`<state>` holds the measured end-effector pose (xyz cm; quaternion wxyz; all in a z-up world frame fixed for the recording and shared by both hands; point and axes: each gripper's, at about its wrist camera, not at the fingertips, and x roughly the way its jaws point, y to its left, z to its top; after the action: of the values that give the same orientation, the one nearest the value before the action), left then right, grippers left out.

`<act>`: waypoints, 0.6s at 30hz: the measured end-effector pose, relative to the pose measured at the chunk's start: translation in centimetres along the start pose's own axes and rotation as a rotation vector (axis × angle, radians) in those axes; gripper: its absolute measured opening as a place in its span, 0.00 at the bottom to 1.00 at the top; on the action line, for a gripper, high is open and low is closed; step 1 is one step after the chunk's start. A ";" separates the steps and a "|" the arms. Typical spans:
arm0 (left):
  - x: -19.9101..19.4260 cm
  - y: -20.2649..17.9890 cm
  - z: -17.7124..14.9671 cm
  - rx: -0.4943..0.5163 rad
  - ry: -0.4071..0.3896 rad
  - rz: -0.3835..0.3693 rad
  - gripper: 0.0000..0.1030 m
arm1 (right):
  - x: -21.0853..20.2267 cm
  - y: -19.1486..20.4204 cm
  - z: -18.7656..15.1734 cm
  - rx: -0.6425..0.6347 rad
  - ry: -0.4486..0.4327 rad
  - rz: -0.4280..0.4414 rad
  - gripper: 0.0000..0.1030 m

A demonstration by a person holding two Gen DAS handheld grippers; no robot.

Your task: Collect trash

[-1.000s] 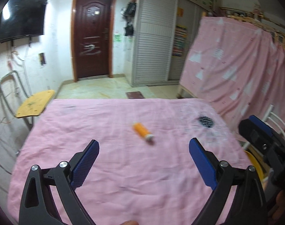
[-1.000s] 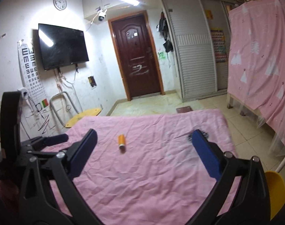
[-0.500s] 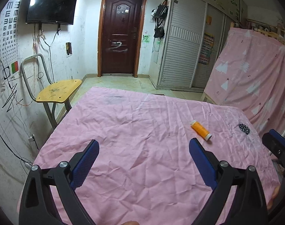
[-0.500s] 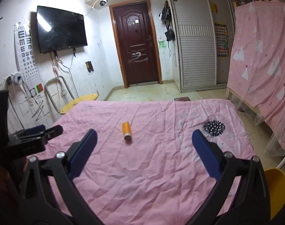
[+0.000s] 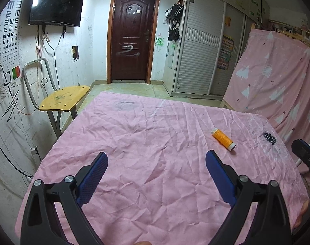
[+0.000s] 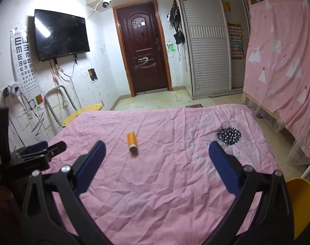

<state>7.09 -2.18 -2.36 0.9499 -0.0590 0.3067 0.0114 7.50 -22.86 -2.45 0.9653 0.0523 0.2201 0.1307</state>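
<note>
Right wrist view: an orange thread spool (image 6: 131, 140) lying on its side on the wrinkled pink cloth (image 6: 155, 194), a little left of centre, white end toward the camera. To its right, well apart, a black spiky printed patch (image 6: 228, 136). Right gripper (image 6: 155, 159) hovering near, jaws spread wide, holding nothing, the spool just beyond its left finger. Left gripper (image 5: 155, 169) likewise wide open and empty, spool (image 5: 223, 139) beyond its right finger. Yellow chair (image 5: 63, 99) at far left; no bin identifiable. Judged step: lining up on the spool, likely the trash. Next move calls for straddling it across its width, then closing gently, since a round spool may roll.
</note>
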 end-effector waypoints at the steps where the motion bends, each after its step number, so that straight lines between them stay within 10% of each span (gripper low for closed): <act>1: 0.0 0.0 0.0 0.001 0.000 0.000 0.87 | 0.0 -0.1 0.0 0.002 -0.001 -0.001 0.94; 18: 0.1 -0.2 -0.1 0.007 0.004 0.003 0.87 | -0.4 -0.7 -0.2 0.047 -0.038 -0.019 0.94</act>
<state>7.10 -2.37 -2.44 0.9495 -0.0553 0.3088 0.0117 7.21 -23.65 -2.54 0.9690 0.0753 0.2053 0.1151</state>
